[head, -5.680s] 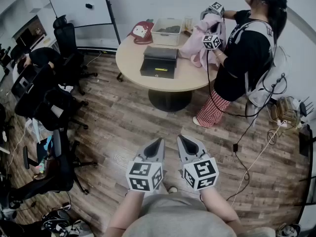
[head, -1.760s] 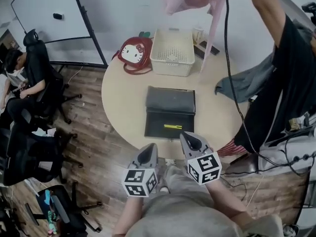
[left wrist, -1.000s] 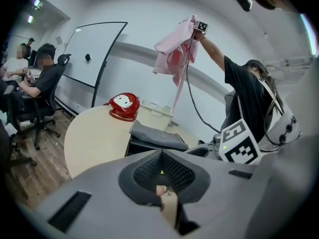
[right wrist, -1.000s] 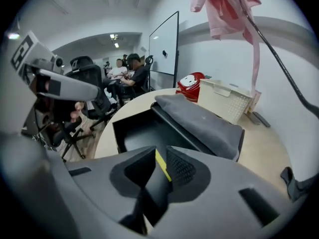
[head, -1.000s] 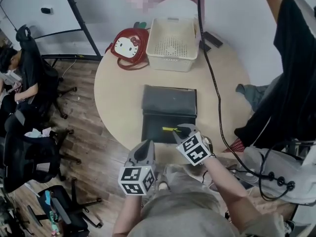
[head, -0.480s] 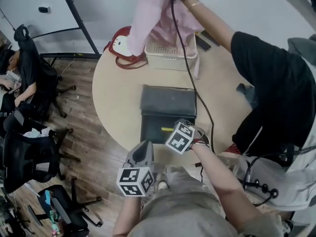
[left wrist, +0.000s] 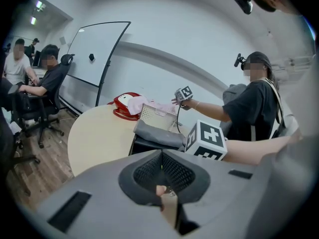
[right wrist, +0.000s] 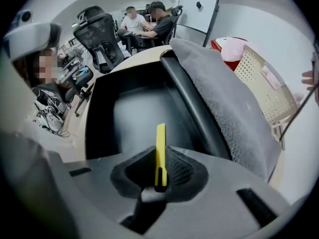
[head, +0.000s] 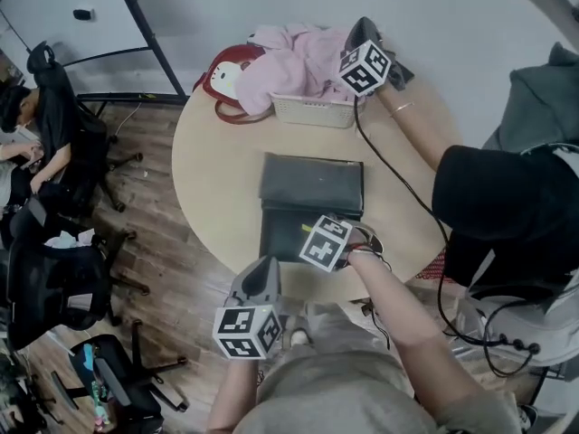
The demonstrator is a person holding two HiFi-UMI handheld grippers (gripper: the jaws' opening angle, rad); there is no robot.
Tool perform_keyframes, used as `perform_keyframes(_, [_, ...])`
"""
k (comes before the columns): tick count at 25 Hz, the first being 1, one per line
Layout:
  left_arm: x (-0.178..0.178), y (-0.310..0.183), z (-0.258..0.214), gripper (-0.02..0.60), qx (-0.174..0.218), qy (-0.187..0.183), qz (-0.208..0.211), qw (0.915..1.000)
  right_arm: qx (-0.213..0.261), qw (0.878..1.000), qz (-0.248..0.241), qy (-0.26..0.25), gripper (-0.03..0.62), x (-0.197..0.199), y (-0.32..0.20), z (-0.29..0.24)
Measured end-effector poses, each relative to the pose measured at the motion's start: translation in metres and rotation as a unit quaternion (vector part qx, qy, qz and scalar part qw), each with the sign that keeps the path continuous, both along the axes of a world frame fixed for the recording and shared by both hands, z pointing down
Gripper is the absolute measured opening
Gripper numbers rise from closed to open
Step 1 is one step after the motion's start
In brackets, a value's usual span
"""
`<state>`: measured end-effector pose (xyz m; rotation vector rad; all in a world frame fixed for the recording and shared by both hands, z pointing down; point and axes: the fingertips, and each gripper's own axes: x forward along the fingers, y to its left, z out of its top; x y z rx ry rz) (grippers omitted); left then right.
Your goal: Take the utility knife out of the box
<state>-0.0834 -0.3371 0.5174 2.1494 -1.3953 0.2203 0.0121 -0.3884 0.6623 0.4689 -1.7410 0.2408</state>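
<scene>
On the round table [head: 213,174] stands a black box [head: 279,239], its grey-lined lid [head: 312,183] folded back. My right gripper [head: 323,242] points steeply down into the box. In the right gripper view its jaws [right wrist: 160,179] are closing, and the pads press on the thin yellow utility knife [right wrist: 160,151], which stands on edge between them above the box floor [right wrist: 132,118]. A sliver of the yellow knife [head: 306,228] peeks out beside the marker cube. My left gripper [head: 268,265] hovers shut and empty off the table's near edge, left of the box.
A cream basket [head: 312,109] with a pink garment [head: 294,57] and a red cartoon-cat bag [head: 220,81] sit at the table's far side. Another person's arm [head: 425,138] and gripper [head: 365,66] reach over the basket. Office chairs [head: 54,269] crowd the floor at left.
My right gripper tipped over and sank into the box onto the knife. The left gripper kept still. The other person lowered the pink garment into the basket.
</scene>
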Motion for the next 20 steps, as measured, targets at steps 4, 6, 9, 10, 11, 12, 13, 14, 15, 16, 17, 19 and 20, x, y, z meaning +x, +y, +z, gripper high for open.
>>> perform_keyframes(4, [0.0, 0.0, 0.0, 0.003, 0.002, -0.002, 0.0, 1.0, 0.014, 1.0, -0.008, 0.001, 0.044, -0.001, -0.001, 0.002])
perform_keyframes(6, [-0.001, 0.001, -0.001, 0.003, 0.003, -0.002, 0.0, 1.0, 0.016, 1.0, -0.009, -0.002, 0.043, -0.002, 0.001, 0.002])
perform_keyframes(9, [-0.002, 0.005, -0.004, 0.003, 0.006, -0.002, -0.001, 1.0, 0.019, 1.0, 0.002, -0.021, 0.043, -0.007, 0.009, -0.004])
perform_keyframes(10, [-0.002, 0.007, -0.005, 0.003, 0.008, -0.002, -0.001, 1.0, 0.025, 0.999, 0.004, -0.027, 0.043, -0.008, 0.012, -0.007])
perform_keyframes(11, [-0.003, 0.009, -0.007, 0.003, 0.009, -0.002, 0.0, 1.0, 0.033, 0.999, 0.006, -0.032, 0.043, -0.009, 0.014, -0.012])
perform_keyframes(12, [-0.003, 0.012, -0.008, 0.003, 0.011, -0.002, 0.0, 0.9999, 0.042, 0.998, 0.01, -0.04, 0.043, -0.01, 0.017, -0.017])
perform_keyframes(13, [-0.003, 0.014, -0.009, 0.003, 0.012, -0.002, 0.0, 0.9999, 0.052, 0.997, 0.015, -0.049, 0.043, -0.011, 0.018, -0.022])
perform_keyframes(14, [-0.003, 0.016, -0.011, 0.003, 0.014, -0.002, 0.001, 0.9999, 0.062, 0.996, 0.023, -0.061, 0.043, -0.013, 0.02, -0.029])
perform_keyframes(15, [-0.003, 0.018, -0.012, 0.003, 0.016, -0.001, 0.001, 0.9999, 0.073, 0.994, 0.031, -0.073, 0.043, -0.014, 0.021, -0.036])
perform_keyframes(16, [-0.003, 0.021, -0.014, 0.003, 0.018, -0.001, 0.001, 0.9998, 0.084, 0.992, 0.04, -0.086, 0.043, -0.016, 0.023, -0.043])
perform_keyframes(17, [-0.003, 0.024, -0.015, 0.003, 0.02, -0.001, 0.002, 0.9998, 0.096, 0.989, 0.049, -0.099, 0.043, -0.017, 0.025, -0.051])
perform_keyframes(19, [-0.004, 0.031, -0.018, 0.003, 0.024, -0.001, 0.002, 0.9997, 0.119, 0.983, 0.067, -0.124, 0.043, -0.02, 0.03, -0.066])
perform_keyframes(20, [-0.004, 0.034, -0.02, 0.003, 0.026, -0.001, 0.002, 0.9997, 0.13, 0.979, 0.077, -0.137, 0.043, -0.02, 0.033, -0.074])
